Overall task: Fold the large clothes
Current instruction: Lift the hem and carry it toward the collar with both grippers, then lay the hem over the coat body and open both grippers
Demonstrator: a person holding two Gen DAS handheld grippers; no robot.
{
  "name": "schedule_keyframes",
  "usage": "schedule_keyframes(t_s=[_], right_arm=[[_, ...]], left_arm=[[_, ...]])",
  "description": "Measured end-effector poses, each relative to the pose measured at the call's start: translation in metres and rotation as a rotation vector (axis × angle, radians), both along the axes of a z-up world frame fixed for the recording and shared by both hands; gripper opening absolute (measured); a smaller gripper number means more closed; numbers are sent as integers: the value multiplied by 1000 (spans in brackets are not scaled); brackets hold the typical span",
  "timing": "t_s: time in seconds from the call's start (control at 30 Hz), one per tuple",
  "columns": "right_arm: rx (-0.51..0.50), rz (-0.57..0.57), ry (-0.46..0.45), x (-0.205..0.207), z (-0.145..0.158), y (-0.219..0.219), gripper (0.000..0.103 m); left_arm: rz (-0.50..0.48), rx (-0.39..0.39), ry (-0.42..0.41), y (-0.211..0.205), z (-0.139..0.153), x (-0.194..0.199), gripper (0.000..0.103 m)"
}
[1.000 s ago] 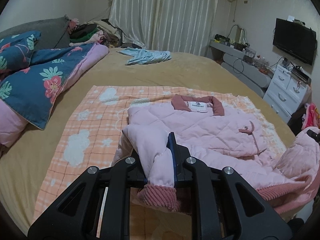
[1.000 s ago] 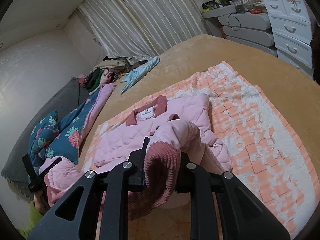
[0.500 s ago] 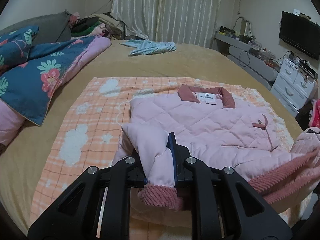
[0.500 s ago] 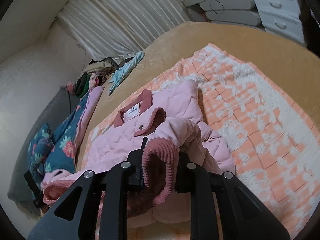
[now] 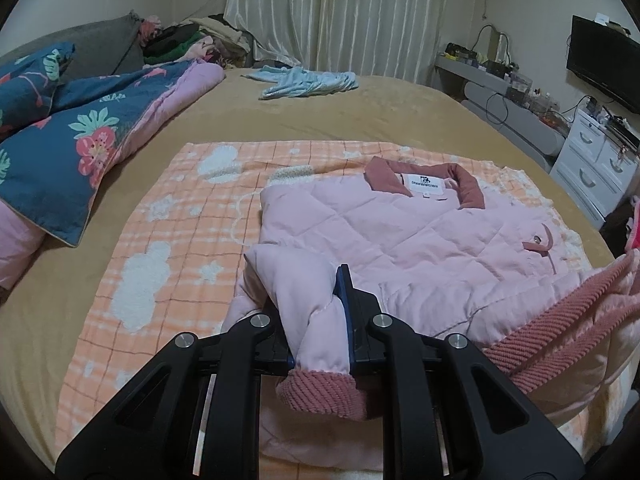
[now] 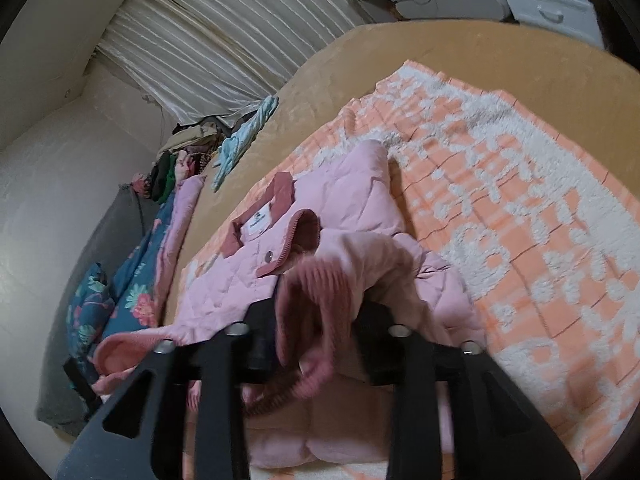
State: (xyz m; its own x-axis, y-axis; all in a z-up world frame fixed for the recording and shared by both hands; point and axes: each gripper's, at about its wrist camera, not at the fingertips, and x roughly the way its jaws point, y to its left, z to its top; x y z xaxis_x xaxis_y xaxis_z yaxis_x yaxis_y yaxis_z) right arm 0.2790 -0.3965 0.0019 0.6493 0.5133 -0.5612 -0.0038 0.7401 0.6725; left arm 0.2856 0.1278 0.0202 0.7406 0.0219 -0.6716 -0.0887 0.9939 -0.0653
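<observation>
Here, left wrist view: left gripper (image 5: 322, 320) clamped tight on a jacket (image 5: 400, 248) sleeve, ribbed cuff (image 5: 320, 396) hanging below the pads. Jacket spread collar-up on an orange blanket (image 5: 168, 240), toward the blanket's right edge, hem lifted at the right. Blanket on a tan bed (image 5: 400, 112); floral quilt (image 5: 80, 136) along the bed's left edge, blue garment (image 5: 308, 82) near the far edge.

Then, right wrist view: right gripper (image 6: 320, 320) jaws just opening, now parted, with the other cuff (image 6: 316, 300) loose and blurred between them, no pads pressing. Jacket (image 6: 352, 200) bunched near the blanket's (image 6: 540, 200) near edge.
</observation>
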Motion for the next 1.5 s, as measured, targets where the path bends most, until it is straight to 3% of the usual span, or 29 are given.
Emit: schedule_keyframes(t_s=[0.07, 0.23, 0.33, 0.47, 0.53, 0.67, 0.8, 0.9, 0.97, 1.0, 1.07, 1.17, 1.23, 1.33, 1.43, 1.5], right_arm=[[20, -2, -7, 1, 2, 0, 59], [18, 7, -83, -9, 21, 2, 81], [-16, 3, -184, -22, 37, 0, 83], [-86, -38, -347, -51, 54, -11, 93], [-130, -58, -387, -59, 53, -16, 98], [-356, -7, -305, -48, 26, -2, 98], [-460, 81, -149, -20, -16, 16, 98], [-476, 118, -121, -7, -31, 27, 96], [-476, 141, -126, -3, -33, 32, 76], [-487, 144, -125, -1, -34, 34, 74], [-534, 149, -140, 0, -35, 43, 59], [-581, 150, -167, -1, -35, 48, 43], [-579, 138, -188, -2, -33, 46, 39], [-573, 114, -210, -1, -30, 42, 34], [-584, 101, -212, -2, -29, 43, 33], [-593, 96, -215, -4, -28, 46, 33]], left_arm=[[1, -1, 5, 1, -2, 2, 9], [-2, -13, 12, 4, -5, 5, 9], [-2, -19, 15, 5, -6, 6, 9], [2, -30, 15, 5, -7, 6, 10], [6, -43, 18, 6, -8, 7, 10], [16, -74, 16, 10, -8, 6, 12], [20, -93, 16, 11, -4, 3, 18], [12, -120, 7, 12, 2, -1, 32], [3, -149, -4, 14, 8, -5, 47], [-4, -166, -10, 14, 11, -7, 57], [-9, -173, -28, 14, 17, -13, 60], [25, -113, -99, 19, 29, -29, 69], [50, -71, -139, 27, 32, -38, 70], [107, -28, -106, 48, 14, -37, 74], [118, -95, -18, 71, -23, -31, 77], [52, -183, 40, 75, -53, -26, 82]])
